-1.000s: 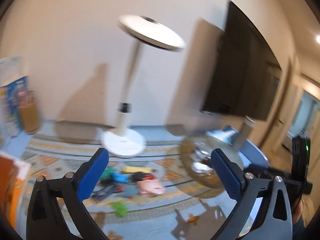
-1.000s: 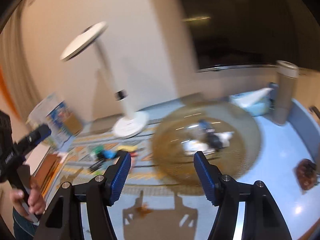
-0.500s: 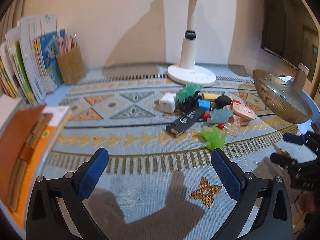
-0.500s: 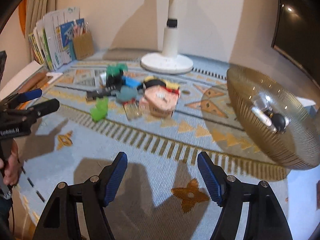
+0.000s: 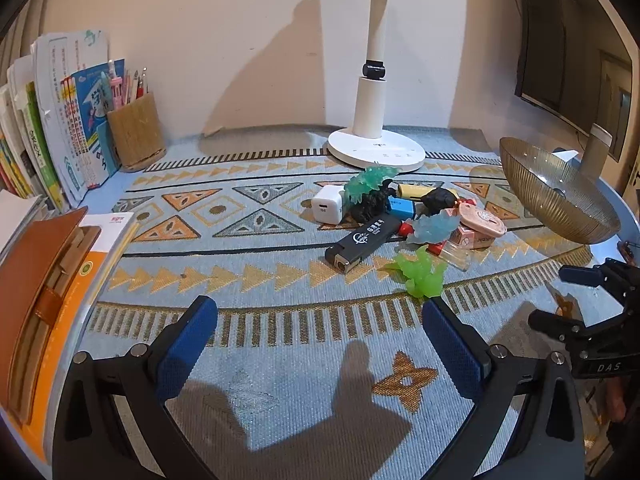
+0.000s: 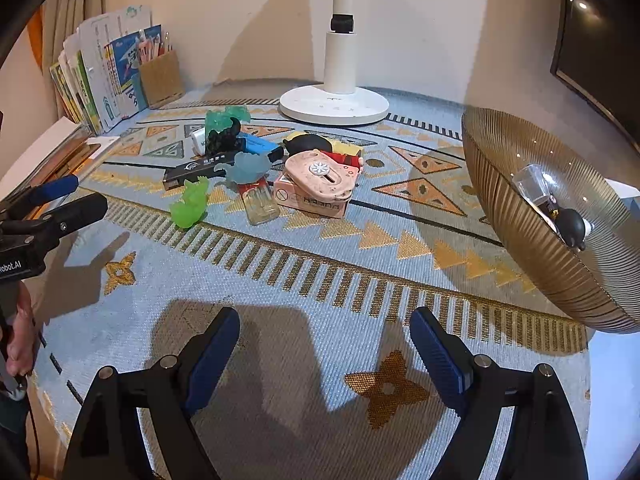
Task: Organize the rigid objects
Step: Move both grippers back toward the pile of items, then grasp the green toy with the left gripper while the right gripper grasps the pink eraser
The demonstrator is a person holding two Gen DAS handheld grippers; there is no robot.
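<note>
A heap of small objects lies mid-mat: a black lighter (image 5: 362, 243) (image 6: 200, 169), a white charger cube (image 5: 328, 209), a bright green figure (image 5: 423, 273) (image 6: 191, 203), a pale blue figure (image 5: 434, 227) (image 6: 249, 166), a pink case (image 6: 320, 174) (image 5: 482, 219) on a small box. A ribbed amber glass bowl (image 5: 554, 200) (image 6: 532, 236) at the right holds a small bottle and a dark round piece. My left gripper (image 5: 318, 334) is open, near side of the heap. My right gripper (image 6: 324, 342) has its jaws opening with nothing between them.
A white lamp base (image 5: 376, 152) (image 6: 334, 106) stands behind the heap. Books and a cork pen holder (image 5: 134, 132) line the back left; a brown notebook (image 5: 36, 280) on an orange book lies at the left edge. A dark monitor (image 5: 568, 40) hangs at right.
Both views have swung down from the wall and lamp head to the mat and the heap. The right jaws stand wider apart than before.
</note>
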